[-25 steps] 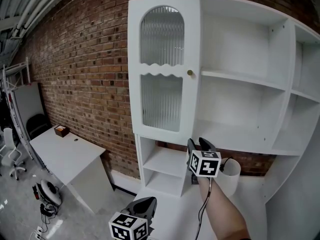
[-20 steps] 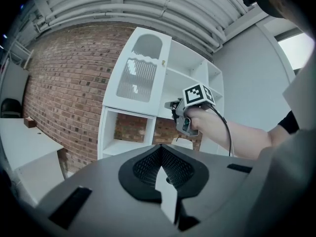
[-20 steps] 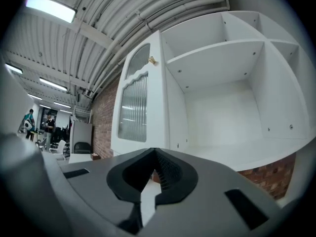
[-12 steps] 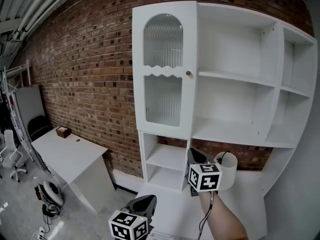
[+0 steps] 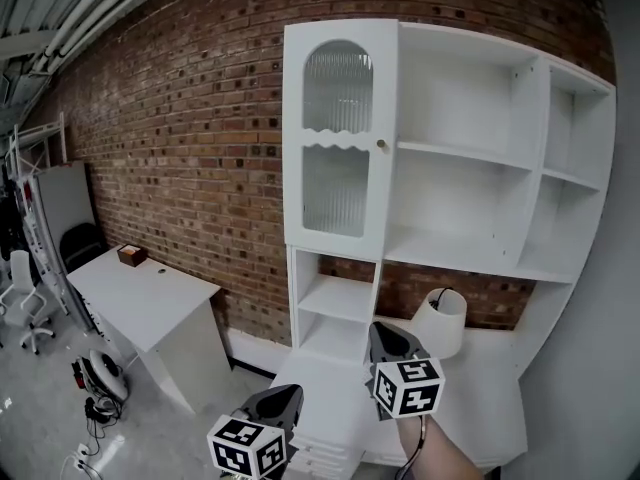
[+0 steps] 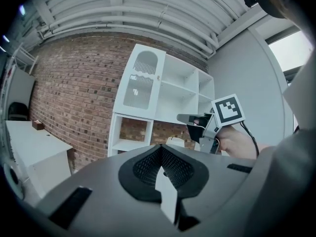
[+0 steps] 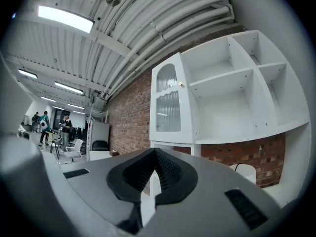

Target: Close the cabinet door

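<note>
Looks finished from the head view, with the cabinet door (image 5: 338,138) flush over the upper left bay of the white shelf unit (image 5: 470,88) and the left gripper (image 5: 287,396) and right gripper (image 5: 385,336) low down, well apart from it. Shows, along the left gripper view, jaws pressed together on nothing and the door far off. Shows the same along the right gripper view, tongs clamped shut and empty, leaving seemingly nothing to do

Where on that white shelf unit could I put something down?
The open shelves right of the glass door are bare, as are the two cubbies under it. The counter is crowded only by the lamp. The desk is mostly bare beside its small box.
</note>
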A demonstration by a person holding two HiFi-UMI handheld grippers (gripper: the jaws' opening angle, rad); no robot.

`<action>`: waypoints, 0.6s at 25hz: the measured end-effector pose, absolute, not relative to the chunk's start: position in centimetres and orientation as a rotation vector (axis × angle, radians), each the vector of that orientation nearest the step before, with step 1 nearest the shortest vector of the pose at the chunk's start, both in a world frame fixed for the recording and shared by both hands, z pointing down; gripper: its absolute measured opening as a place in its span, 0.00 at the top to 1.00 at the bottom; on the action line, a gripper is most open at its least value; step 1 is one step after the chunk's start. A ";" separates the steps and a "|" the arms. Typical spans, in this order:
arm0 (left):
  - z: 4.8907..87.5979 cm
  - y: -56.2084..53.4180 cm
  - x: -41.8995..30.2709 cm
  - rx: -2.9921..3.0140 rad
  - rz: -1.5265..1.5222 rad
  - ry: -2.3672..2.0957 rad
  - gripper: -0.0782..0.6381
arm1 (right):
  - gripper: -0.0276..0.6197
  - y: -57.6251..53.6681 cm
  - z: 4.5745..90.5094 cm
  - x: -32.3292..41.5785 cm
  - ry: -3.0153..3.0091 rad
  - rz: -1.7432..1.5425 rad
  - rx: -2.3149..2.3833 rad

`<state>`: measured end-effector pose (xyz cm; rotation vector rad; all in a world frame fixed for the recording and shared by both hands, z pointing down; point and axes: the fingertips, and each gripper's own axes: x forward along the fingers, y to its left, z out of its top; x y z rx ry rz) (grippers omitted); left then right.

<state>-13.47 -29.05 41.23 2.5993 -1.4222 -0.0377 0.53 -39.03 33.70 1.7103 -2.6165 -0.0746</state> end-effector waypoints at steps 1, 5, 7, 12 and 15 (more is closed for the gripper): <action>41.3 -28.3 -13.9 2.594 -0.044 -1.426 0.88 | 0.92 -37.9 34.0 0.3 -2.617 -0.068 1.705; 41.8 -25.4 -14.9 2.565 -0.062 -1.434 0.88 | 0.92 -33.7 35.4 -0.7 -2.616 -0.040 1.673; 42.0 -24.3 -15.1 2.551 -0.069 -1.436 0.88 | 0.92 -31.8 35.8 -0.8 -2.619 -0.026 1.662; 42.3 -22.4 -15.3 2.521 -0.067 -1.451 0.88 | 0.92 -28.6 37.1 -0.7 -2.627 0.017 1.637; 42.3 -21.6 -15.0 2.508 -0.073 -1.475 0.88 | 0.92 -27.2 37.7 0.2 -2.629 0.028 1.625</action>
